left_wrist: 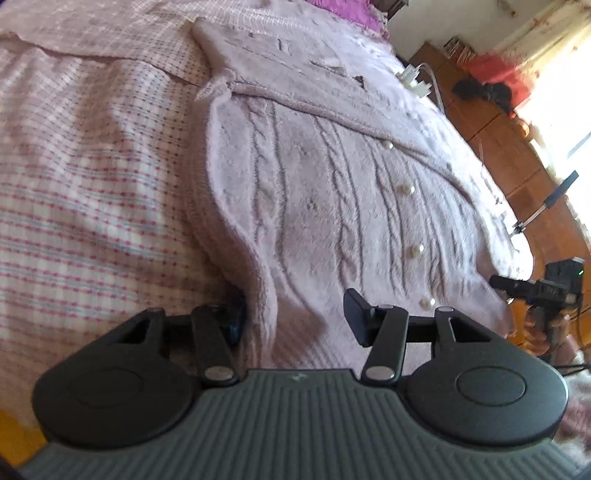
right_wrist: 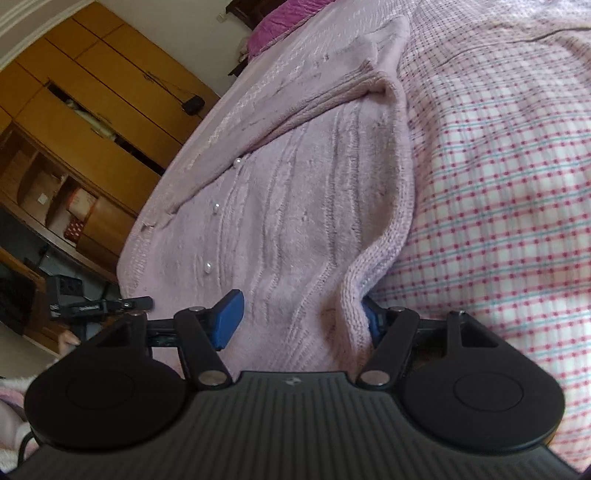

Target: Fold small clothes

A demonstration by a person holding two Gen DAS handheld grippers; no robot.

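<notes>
A pale pink cable-knit cardigan [left_wrist: 332,192] with pearl buttons lies on the checked bedspread [left_wrist: 92,184], one sleeve folded across its chest. My left gripper [left_wrist: 295,317] is open, its jaws straddling the cardigan's hem edge, with the left finger under the raised fabric. The cardigan also shows in the right wrist view [right_wrist: 295,206]. My right gripper [right_wrist: 303,317] is open around the opposite hem edge, its right finger hidden under a lifted fold. The right gripper also shows in the left wrist view [left_wrist: 532,291], off the far hem corner.
A purple pillow [right_wrist: 280,22] lies at the head of the bed. Wooden wardrobes [right_wrist: 92,110] and shelves stand beyond the bed's edge. A white charger with cable [left_wrist: 415,81] lies near that edge. A sunlit window [left_wrist: 561,92] is at the right.
</notes>
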